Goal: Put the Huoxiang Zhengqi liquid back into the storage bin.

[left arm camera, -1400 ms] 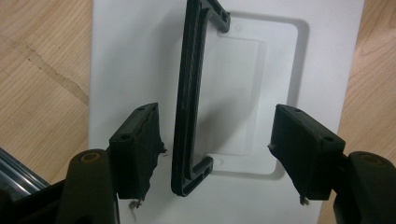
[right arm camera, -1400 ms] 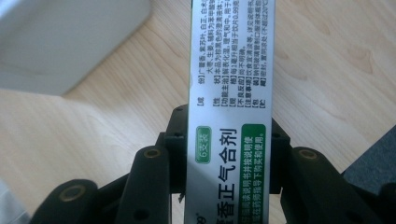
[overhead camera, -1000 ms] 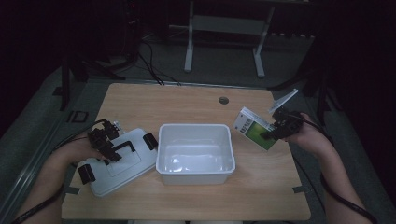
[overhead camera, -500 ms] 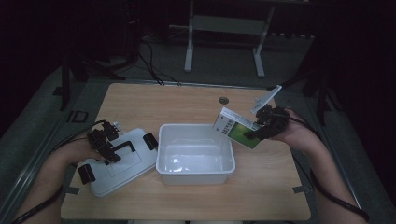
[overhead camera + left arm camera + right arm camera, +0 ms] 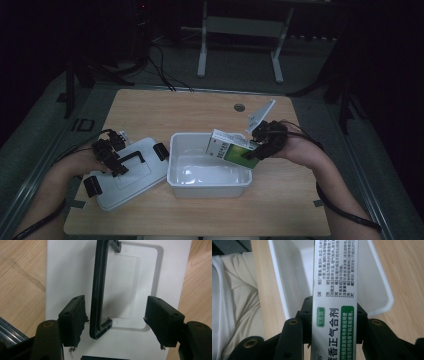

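two grippers work your wooden table [image 5: 150, 107]: your right gripper [image 5: 254, 150] clamps a green-and-white medicine box [image 5: 232, 148] over the empty white bin's [image 5: 207, 182] right rim, while your left gripper [image 5: 114, 162] hangs open astride the lid's [image 5: 127, 187] black handle [image 5: 98, 290], unobstructed.

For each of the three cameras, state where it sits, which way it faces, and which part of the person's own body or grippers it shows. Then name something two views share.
High view: above the person's side, facing forward and down on the table; both forearms, left gripper, right gripper.
Left gripper view: on that gripper, facing down at the white lid and its black handle; own jaws apart.
Right gripper view: along jaws clamping the medicine box over the white bin.
Shared: box and bin, high and right gripper views.
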{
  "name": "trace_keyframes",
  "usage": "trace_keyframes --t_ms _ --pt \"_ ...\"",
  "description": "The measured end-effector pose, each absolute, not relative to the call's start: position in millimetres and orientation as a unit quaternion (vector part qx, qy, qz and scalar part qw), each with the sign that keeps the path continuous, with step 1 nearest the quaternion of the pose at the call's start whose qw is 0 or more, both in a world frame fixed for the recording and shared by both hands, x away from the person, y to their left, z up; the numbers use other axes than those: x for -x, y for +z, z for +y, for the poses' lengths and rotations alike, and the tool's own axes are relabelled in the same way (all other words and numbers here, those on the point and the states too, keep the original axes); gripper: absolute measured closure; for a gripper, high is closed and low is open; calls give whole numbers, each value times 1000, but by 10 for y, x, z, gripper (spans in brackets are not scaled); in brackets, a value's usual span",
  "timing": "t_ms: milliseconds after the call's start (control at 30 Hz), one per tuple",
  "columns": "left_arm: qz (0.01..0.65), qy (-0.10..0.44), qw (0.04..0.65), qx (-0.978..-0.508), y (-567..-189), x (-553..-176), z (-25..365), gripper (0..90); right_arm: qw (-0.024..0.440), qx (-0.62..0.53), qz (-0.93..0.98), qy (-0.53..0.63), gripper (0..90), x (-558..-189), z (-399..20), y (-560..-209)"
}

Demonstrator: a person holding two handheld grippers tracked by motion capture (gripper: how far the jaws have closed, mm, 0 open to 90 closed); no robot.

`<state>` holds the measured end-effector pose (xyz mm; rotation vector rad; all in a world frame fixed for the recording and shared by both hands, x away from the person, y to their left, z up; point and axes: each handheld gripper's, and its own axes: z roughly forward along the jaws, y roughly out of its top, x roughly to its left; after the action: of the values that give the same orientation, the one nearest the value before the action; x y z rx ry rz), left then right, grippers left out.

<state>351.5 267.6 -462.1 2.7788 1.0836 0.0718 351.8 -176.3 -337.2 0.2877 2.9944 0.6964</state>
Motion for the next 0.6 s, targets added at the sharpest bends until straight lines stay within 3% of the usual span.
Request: trace_keyframes --t_ms 600 --pt "361 24 78 -929 -4642 -3516 2687 335 5 -42 978 202 641 -3463 -1411 -3569"
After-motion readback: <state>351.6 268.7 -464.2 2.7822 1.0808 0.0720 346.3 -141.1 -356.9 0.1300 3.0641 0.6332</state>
